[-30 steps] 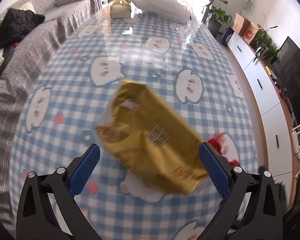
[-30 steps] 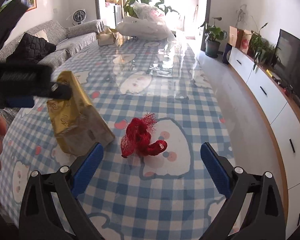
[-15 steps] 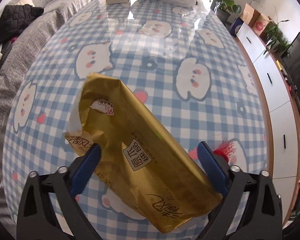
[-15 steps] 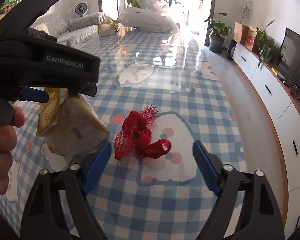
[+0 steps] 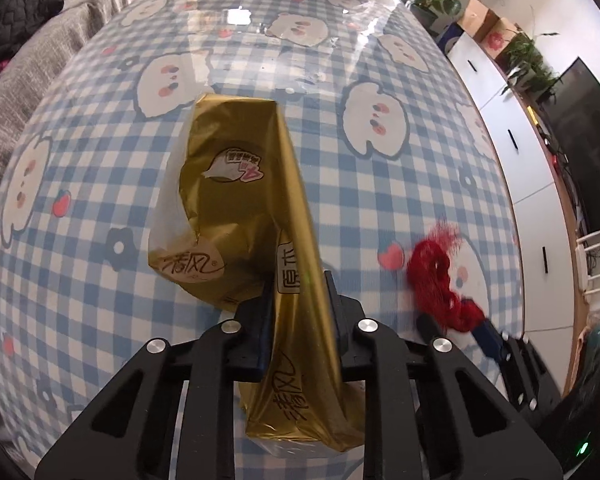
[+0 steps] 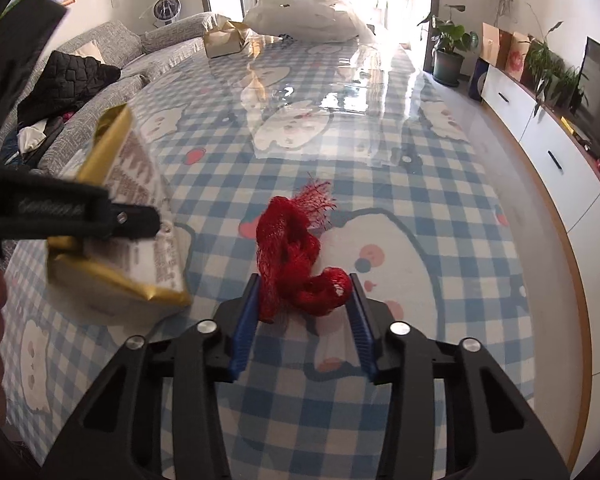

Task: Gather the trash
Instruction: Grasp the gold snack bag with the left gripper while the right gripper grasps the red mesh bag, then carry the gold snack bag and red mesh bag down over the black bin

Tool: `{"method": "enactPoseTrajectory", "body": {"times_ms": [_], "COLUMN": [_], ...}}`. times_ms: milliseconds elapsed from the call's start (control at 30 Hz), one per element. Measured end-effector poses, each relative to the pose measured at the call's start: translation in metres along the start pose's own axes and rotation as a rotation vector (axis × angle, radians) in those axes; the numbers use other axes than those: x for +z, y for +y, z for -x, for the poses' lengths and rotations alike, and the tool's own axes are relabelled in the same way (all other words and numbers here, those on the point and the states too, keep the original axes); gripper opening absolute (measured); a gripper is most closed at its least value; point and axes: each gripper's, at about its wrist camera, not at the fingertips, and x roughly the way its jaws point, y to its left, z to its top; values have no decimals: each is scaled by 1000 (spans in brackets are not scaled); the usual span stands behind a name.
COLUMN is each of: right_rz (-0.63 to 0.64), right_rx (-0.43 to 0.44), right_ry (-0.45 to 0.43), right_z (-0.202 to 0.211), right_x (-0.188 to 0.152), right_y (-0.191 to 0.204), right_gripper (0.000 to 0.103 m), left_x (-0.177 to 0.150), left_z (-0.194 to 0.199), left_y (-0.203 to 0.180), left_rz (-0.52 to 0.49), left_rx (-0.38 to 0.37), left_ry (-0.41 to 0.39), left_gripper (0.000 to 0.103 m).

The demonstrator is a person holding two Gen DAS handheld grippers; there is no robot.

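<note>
1. My left gripper (image 5: 298,312): jaws pressed onto the crumpled gold tissue wrapper (image 5: 236,216), pinching a fold of it above the checked tablecloth (image 5: 380,208).
2. My right gripper (image 6: 304,312): jaws closing, with the red mesh net (image 6: 296,256) between them, the blue pads (image 6: 246,320) at its sides; the net lies on the cloth.
3. I see the net just right of the wrapper.

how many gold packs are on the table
2. One gold tissue pack is near the table's front, pinched between the left gripper's jaws. A second gold pack sits at the far end beside the white plastic bags. More may be hidden behind the bags.
</note>
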Motion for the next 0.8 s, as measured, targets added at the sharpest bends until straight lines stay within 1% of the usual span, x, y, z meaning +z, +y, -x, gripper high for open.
{"method": "enactPoseTrajectory", "body": {"times_ms": [100, 367, 467, 700, 800], "right_rz": [8, 14, 10, 12, -7], "right_rx": [-2, -13, -14, -23, -12], "right_ry": [-3, -22, -27, -47, -51], "right_z": [1, 13, 23, 41, 49], "right_x": [-1, -6, -10, -19, -23], "right_y": [5, 9, 7, 8, 5], "right_gripper": [29, 20, 19, 17, 17], "left_x": [-8, -32, -39, -65, -74], "left_z": [6, 28, 34, 52, 63], "left_y": [5, 17, 20, 32, 37], "left_rz": [-6, -34, -42, -41, -47], "left_rx": [-3, -16, 0, -17, -1], "left_ry": [-12, -41, -57, -74, -92], "left_gripper": [15, 14, 14, 14, 14]}}
